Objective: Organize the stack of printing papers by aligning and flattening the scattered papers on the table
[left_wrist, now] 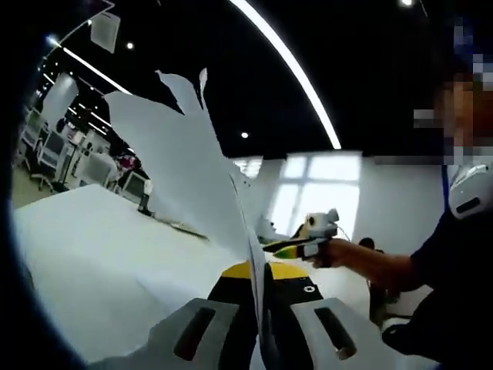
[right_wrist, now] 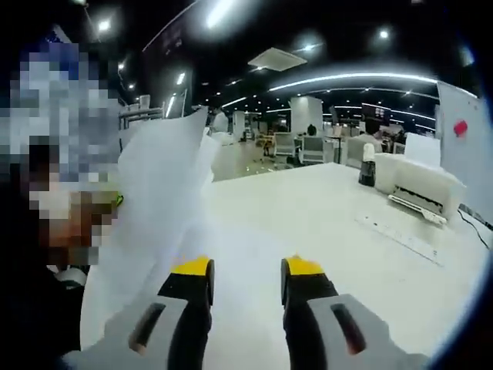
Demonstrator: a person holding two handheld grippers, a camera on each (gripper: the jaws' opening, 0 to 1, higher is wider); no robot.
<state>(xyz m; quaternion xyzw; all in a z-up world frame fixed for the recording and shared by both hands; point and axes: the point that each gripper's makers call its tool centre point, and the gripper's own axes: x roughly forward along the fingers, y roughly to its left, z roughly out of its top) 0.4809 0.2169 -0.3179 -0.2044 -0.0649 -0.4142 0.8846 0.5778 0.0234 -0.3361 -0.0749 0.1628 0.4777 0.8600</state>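
Left tool pinches your papers upright above the table, right tool spread and empty beside them: sheets gathered, aligning and flattening seemingly still ahead.

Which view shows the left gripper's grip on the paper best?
Left gripper view: the paper runs edge-on down between the left gripper fingers, which are shut on it. Right gripper view shows the same sheets broadside, upright off the table.

Dark ceiling, bright window
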